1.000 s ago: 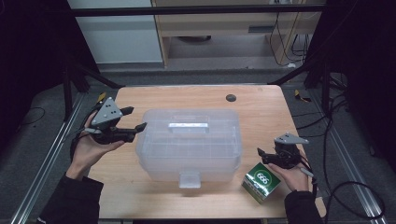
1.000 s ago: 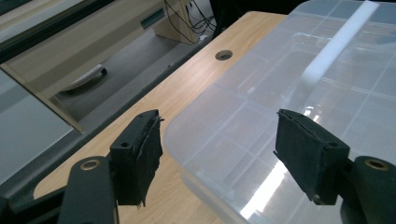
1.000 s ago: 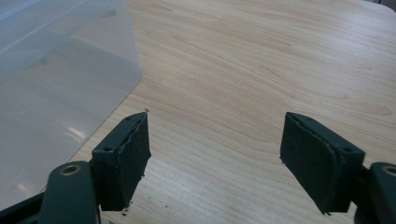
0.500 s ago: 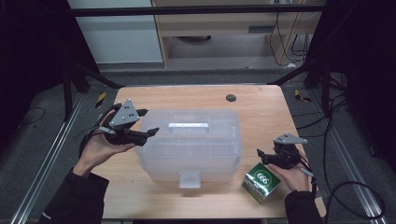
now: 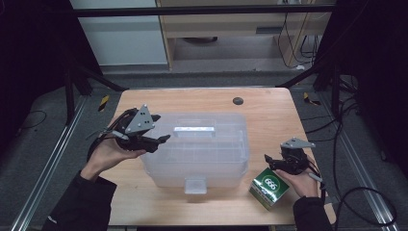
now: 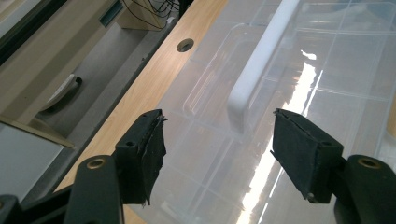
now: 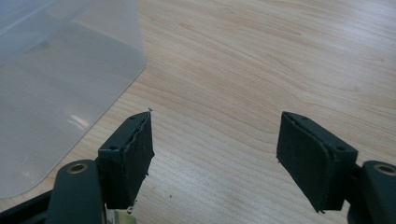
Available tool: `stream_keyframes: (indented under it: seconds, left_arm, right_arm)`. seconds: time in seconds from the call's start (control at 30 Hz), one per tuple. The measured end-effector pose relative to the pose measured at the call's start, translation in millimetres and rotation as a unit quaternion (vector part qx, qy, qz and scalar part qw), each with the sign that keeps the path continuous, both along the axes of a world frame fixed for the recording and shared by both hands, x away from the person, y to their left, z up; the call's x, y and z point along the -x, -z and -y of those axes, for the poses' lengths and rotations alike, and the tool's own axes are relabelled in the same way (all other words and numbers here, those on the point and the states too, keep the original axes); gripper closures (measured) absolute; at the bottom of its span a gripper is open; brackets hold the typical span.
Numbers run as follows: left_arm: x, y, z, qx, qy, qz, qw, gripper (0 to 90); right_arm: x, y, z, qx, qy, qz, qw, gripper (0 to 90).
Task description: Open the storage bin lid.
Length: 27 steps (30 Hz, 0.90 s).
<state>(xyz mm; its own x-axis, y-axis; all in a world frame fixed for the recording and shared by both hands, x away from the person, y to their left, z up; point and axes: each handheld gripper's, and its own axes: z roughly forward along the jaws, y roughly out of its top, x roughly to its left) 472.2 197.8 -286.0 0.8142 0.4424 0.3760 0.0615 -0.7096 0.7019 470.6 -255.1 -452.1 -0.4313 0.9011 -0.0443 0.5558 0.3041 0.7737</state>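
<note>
Rig appearance – two handheld grippers, dark sleeves

Left gripper (image 5: pixel 156 140) and right gripper (image 5: pixel 278 162): black bodies, grey three-cornered top plates, black cables trailing; black ribbed pads (image 6: pixel 150 148) – brass-coloured pivot screws.

High view: fixed cam above the near edge of the table (image 5: pixel 269 106), facing fwd and down, far enough to take in all four edges plus floor beyond. Left gripper view: cam rides close over the bin (image 6: pixel 327 70) lid, looking along it twd the table's far edge w/ the hole (image 6: pixel 185 45). Right gripper view: cam very near the tabletop (image 7: pixel 261 56), angled down. All three share the bin (image 5: pixel 197 144) and wood top; the bin corner (image 7: pixel 56 93) shows at upper left there.
</note>
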Motion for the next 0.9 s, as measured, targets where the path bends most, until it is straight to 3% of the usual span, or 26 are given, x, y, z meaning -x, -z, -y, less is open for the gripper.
stream_keyframes:
  seconds: [0.27, 0.9]
  left_arm:
    - [-2.0, 0.4, 7.9, -0.014, 0.005, -0.001, 0.9999, 35.5]
    - [-9.4, 7.5, 36.5, -0.082, 0.022, 0.010, 0.9963, 43.1]
  right_arm:
    - [0.3, -0.5, 0.0, -0.002, 0.003, -0.007, 1.0000, 27.4]
    - [-0.2, -0.1, 0.0, 0.003, -0.003, -0.008, 1.0000, 28.0]
